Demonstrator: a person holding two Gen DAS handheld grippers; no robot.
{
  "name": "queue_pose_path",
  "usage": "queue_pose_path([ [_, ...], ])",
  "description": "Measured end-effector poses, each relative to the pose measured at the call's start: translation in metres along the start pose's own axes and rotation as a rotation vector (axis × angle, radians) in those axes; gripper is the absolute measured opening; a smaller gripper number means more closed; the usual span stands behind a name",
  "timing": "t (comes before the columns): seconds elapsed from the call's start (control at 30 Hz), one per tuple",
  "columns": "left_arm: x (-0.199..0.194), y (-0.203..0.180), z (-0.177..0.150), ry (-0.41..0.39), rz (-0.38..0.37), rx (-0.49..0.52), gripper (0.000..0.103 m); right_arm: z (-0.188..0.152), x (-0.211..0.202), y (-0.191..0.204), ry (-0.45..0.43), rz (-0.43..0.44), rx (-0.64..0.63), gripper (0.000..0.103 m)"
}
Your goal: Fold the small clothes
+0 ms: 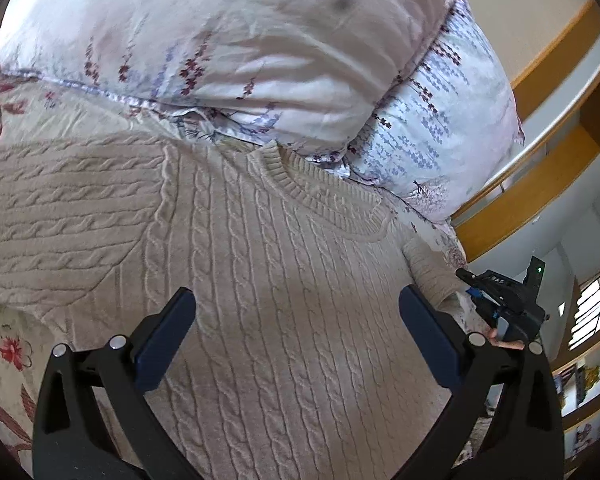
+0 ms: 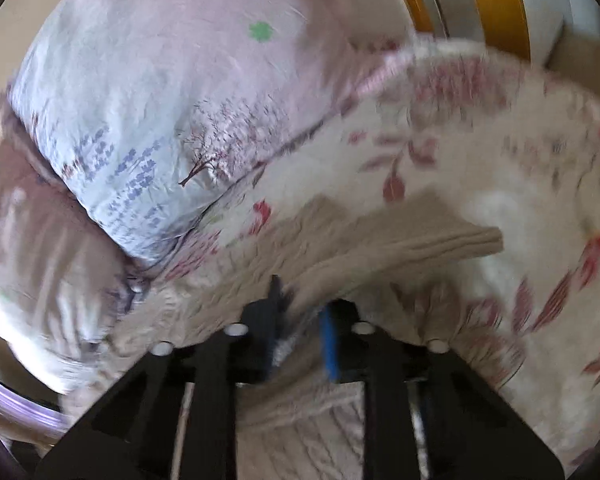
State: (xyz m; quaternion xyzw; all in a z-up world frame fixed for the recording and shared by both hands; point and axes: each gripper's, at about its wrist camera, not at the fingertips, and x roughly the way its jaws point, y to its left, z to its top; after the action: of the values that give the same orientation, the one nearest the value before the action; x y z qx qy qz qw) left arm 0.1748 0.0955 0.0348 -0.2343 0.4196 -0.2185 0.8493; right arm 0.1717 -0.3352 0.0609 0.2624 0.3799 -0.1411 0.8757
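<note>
Sweater lies under spread left claw.

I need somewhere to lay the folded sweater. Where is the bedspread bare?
Bare floral bedspread lies beyond the beige cable-knit sweater's sleeve, and a strip by its hem. Crowded at the neckline, against the lavender-print pillows.

Pillows tight against the sweater collar, blocking beyond.

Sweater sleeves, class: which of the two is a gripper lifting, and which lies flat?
The right gripper is pinching the sweater's right sleeve; the other sleeve lies flat beside the open left gripper.
</note>
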Motion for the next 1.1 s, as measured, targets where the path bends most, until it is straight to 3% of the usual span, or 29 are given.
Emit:
queue_pose_path([
  [0.1, -0.004, 0.007, 0.002, -0.004, -0.031, -0.043, 0.1, -0.007, -0.016, 0.038, -0.054, 0.056, -0.159, 0.01],
  [0.17, -0.005, 0.013, 0.003, -0.006, -0.062, -0.084, 0.099, -0.023, -0.02, 0.091, -0.047, 0.186, -0.314, 0.01],
  [0.23, -0.005, 0.017, 0.004, -0.002, -0.088, -0.12, 0.096, -0.05, -0.014, 0.136, 0.065, 0.324, -0.459, 0.011],
  [0.27, -0.004, 0.018, 0.003, 0.0, -0.095, -0.13, 0.094, -0.07, -0.006, 0.158, 0.159, 0.378, -0.534, 0.016],
  [0.3, -0.003, 0.019, 0.003, 0.004, -0.096, -0.135, 0.093, -0.083, 0.0, 0.168, 0.214, 0.399, -0.573, 0.023],
  [0.33, -0.001, 0.019, 0.002, 0.012, -0.096, -0.14, 0.092, -0.106, 0.008, 0.181, 0.295, 0.416, -0.635, 0.038],
  [0.37, 0.001, 0.019, 0.001, 0.021, -0.097, -0.145, 0.091, -0.119, 0.011, 0.185, 0.32, 0.416, -0.665, 0.045],
  [0.43, 0.005, 0.018, -0.001, 0.04, -0.105, -0.16, 0.087, -0.132, 0.012, 0.181, 0.342, 0.408, -0.674, 0.046],
  [0.53, 0.013, 0.018, -0.003, 0.069, -0.12, -0.186, 0.08, -0.124, 0.013, 0.15, 0.382, 0.406, -0.54, 0.048],
  [0.6, 0.02, 0.017, -0.002, 0.084, -0.133, -0.211, 0.075, -0.107, 0.015, 0.112, 0.392, 0.394, -0.37, 0.048],
  [0.7, 0.029, 0.019, 0.002, 0.092, -0.138, -0.258, 0.066, -0.081, 0.016, 0.049, 0.369, 0.341, -0.114, 0.048],
  [0.83, 0.045, 0.023, 0.011, 0.091, -0.128, -0.308, 0.046, -0.059, 0.017, -0.027, 0.295, 0.321, 0.211, 0.047],
  [0.87, 0.049, 0.024, 0.013, 0.093, -0.121, -0.318, 0.038, -0.056, 0.017, -0.038, 0.278, 0.32, 0.261, 0.04],
  [0.9, 0.053, 0.026, 0.014, 0.099, -0.113, -0.334, 0.034, -0.055, 0.016, -0.046, 0.261, 0.319, 0.308, 0.038],
  [0.97, 0.062, 0.03, 0.016, 0.108, -0.106, -0.367, 0.015, -0.049, 0.011, -0.061, 0.203, 0.269, 0.357, 0.037],
  [1.03, 0.069, 0.033, 0.018, 0.098, -0.095, -0.369, 0.009, -0.04, 0.013, -0.065, 0.159, 0.235, 0.369, 0.035],
  [1.07, 0.069, 0.033, 0.019, 0.091, -0.088, -0.365, 0.008, -0.039, 0.015, -0.065, 0.153, 0.224, 0.365, 0.023],
  [1.1, 0.068, 0.032, 0.02, 0.081, -0.083, -0.361, 0.007, -0.036, 0.017, -0.062, 0.149, 0.218, 0.347, 0.016],
])
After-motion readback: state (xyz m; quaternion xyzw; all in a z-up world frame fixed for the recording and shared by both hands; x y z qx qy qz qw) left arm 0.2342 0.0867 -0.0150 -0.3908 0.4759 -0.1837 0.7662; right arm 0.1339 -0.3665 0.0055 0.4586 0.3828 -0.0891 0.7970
